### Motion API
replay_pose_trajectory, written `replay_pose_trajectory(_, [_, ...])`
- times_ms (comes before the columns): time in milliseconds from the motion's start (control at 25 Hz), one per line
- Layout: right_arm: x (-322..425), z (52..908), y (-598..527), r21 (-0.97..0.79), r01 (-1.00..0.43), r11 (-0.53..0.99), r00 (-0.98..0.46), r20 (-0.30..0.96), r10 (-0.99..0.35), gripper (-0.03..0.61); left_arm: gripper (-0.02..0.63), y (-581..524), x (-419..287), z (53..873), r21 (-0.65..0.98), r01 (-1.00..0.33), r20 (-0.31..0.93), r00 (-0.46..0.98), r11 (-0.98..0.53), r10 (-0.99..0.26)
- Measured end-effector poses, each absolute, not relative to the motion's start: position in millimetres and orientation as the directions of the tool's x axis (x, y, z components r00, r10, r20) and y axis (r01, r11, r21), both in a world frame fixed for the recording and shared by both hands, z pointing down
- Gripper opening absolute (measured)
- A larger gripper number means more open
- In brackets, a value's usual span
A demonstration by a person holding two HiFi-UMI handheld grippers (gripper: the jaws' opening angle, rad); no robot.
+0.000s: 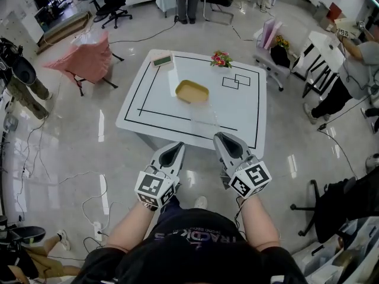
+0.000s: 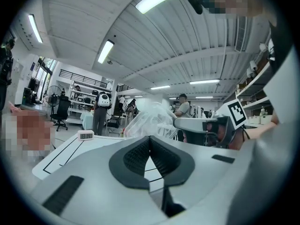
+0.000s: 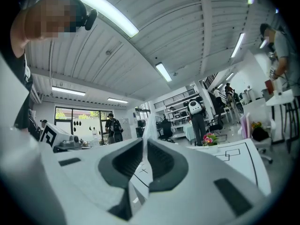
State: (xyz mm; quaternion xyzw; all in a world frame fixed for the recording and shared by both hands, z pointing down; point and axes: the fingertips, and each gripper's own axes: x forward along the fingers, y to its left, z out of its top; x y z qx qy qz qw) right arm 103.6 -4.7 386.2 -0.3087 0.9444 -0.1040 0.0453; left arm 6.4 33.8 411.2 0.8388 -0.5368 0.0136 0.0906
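A white table [image 1: 244,112] marked with black lines stands in front of me. On it are a yellow tray [image 1: 192,91], a small clock [image 1: 161,59] and a bunch of flowers [image 1: 221,58]. A clear plastic bag [image 1: 204,122] lies near the table's front edge. My right gripper [image 1: 220,137] is shut on a thin edge of that bag [image 3: 149,125], which rises between its jaws [image 3: 144,142]. My left gripper [image 1: 177,148] hovers by the front edge, left of the bag, jaws shut with nothing visible between them [image 2: 150,138]. From the left gripper view the crumpled bag [image 2: 147,118] lies just ahead.
A pink-draped chair [image 1: 83,55] stands left of the table and a white chair [image 1: 269,55] to its right. One person stands behind the table [image 1: 188,2] and another sits at a desk far right [image 1: 355,64]. Cables run over the glossy floor [image 1: 71,176].
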Motion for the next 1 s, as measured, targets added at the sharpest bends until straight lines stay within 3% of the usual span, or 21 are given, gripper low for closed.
replay_pose_trajectory(1000, [118, 381, 3, -0.222, -0.570, 0.791, -0.806, -0.037, -0.591, 0.034, 0.005, 43, 23, 400, 0.108, -0.904, 0.105, 0.425, -0.414, -0.899])
